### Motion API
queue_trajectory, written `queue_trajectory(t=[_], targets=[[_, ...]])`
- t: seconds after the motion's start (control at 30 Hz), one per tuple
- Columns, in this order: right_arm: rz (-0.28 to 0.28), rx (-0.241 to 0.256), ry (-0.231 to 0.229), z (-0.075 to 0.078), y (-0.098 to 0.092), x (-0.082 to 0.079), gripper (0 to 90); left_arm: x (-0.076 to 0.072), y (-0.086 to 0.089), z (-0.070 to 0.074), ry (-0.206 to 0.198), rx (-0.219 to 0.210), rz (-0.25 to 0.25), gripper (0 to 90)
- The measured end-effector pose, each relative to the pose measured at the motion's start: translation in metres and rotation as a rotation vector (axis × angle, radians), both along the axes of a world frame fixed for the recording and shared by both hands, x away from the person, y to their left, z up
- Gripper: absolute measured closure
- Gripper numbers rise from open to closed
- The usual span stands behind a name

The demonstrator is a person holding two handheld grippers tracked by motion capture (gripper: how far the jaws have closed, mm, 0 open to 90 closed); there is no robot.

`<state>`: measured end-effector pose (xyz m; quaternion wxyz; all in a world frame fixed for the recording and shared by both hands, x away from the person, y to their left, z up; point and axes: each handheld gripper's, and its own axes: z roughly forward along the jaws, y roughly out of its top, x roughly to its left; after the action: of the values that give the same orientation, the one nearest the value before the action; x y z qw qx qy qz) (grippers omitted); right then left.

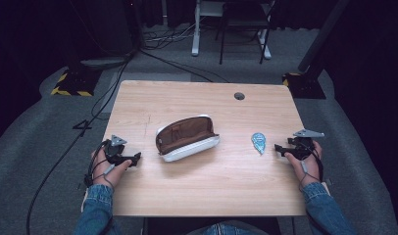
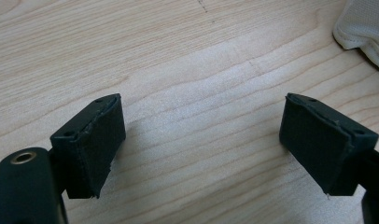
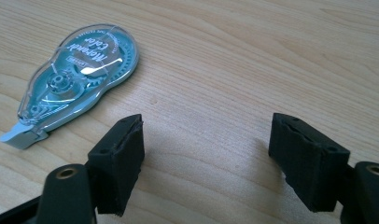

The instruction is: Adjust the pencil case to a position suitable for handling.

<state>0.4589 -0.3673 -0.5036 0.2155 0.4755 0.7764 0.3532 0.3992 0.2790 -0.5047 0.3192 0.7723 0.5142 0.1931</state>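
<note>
Our right gripper [image 3: 206,163], jaws apart, is near the tape roller [image 3: 78,77]: light, hard, slick plastic, best pinched across its flat sides. Left gripper [image 2: 201,149] gapes too.

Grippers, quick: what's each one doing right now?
Left gripper: open, holding nothing, near the pouch.
Right gripper: open, holding nothing, beside the correction tape roller.
</note>
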Motion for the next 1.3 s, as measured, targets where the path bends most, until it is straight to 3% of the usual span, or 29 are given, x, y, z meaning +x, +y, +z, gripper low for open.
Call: queue_trajectory(t=[0.13,0.3,0.67,1.03,1.3], targets=[[0.000,0.001,-0.001,0.000,0.000,0.000,27.1,0.001,0.000,0.001,0.006,0.004,-0.001,16.2],[0.001,0.001,-0.001,0.000,0.000,0.000,27.2,0.000,-0.001,0.008,0.029,-0.034,-0.004,21.6],[0.011,0.001,-0.001,0.000,0.000,0.000,27.2,-0.004,-0.014,0.049,-0.049,-0.108,-0.054,23.9],[0.016,0.002,-0.002,0.000,0.000,0.000,27.2,-0.004,-0.034,0.072,-0.101,-0.148,-0.125,24.0],[0.033,0.001,-0.002,0.000,0.001,-0.001,27.7,0.002,-0.050,0.079,-0.129,-0.178,-0.181,24.2]])
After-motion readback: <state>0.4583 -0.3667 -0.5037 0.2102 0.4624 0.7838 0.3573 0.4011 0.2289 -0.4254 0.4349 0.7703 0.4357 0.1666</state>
